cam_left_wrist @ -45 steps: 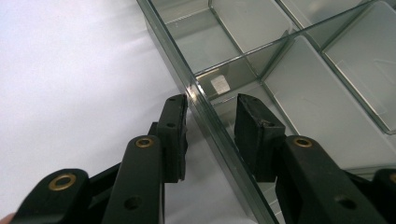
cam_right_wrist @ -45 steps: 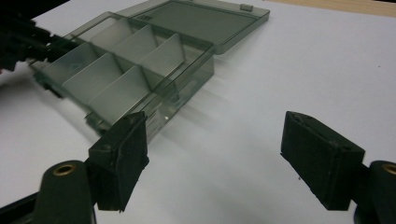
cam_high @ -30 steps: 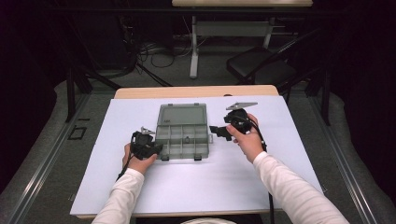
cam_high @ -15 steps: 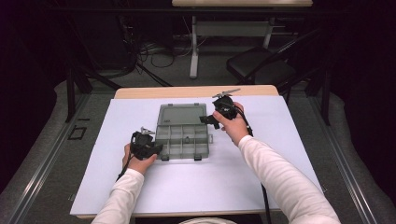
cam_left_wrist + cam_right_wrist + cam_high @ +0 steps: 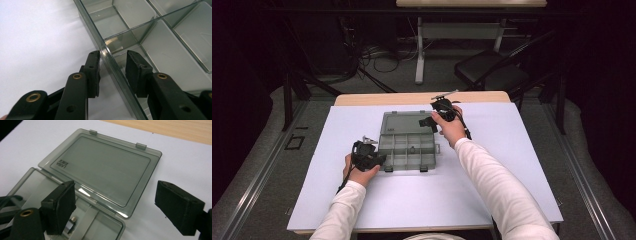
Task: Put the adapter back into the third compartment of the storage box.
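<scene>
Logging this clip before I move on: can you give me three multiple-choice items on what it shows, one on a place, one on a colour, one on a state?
1. Where do the left gripper jaws stand?
A. Either side of the box's side wall
B. Over the lid's far edge
C. On the bare wooden strip

2. What colour is the compartment box?
A. Bright red
B. Smoky grey, see-through
C. Solid white

3. How does the lid lie?
A. Shut and latched
C. Taken off and set aside
B. Open, laid back flat on the white table cover

Answers:
1 A: the left gripper view shows one jaw outside the wall and one inside.
2 B: the dividers show through its grey walls.
3 B: the right gripper view, from the open right gripper, shows it flat behind the tray, joined along the hinge edge.
</scene>
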### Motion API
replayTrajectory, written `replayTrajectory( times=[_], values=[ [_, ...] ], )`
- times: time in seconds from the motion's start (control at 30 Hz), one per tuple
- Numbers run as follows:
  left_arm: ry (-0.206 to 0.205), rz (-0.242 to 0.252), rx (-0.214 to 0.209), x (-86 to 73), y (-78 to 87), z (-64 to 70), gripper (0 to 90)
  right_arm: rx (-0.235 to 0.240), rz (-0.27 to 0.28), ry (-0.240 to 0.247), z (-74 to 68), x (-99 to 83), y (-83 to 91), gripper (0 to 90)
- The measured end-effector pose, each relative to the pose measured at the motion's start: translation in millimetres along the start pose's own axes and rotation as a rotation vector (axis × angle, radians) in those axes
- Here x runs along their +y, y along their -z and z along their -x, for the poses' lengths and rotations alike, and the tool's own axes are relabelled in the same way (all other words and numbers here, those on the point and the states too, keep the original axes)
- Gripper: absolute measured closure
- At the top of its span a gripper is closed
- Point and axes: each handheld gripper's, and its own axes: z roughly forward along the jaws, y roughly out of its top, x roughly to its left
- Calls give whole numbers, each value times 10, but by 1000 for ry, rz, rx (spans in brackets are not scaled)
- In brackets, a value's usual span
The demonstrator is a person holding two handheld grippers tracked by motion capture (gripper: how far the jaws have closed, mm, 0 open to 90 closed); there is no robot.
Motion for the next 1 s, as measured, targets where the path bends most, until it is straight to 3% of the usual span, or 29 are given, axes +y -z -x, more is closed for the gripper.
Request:
replayTrajectory(
  times=[0.3,0.7,0.73,0.8,1.0],
  values=[
    [0,-2,-3,1,1,-5,636,-19,-38,-49,17,19,-189,167],
    [0,0,-2,0,0,-3,636,-28,2,-157,135,-12,-335,166],
    [1,0,-2,0,0,-3,636,-37,-34,-160,140,-6,-323,166],
    [1,0,-2,0,0,-3,636,-34,-12,-175,147,-24,-358,168],
    [1,1,-1,-1,-1,-3,636,-18,-66,-181,114,-50,-410,180]
  ],
)
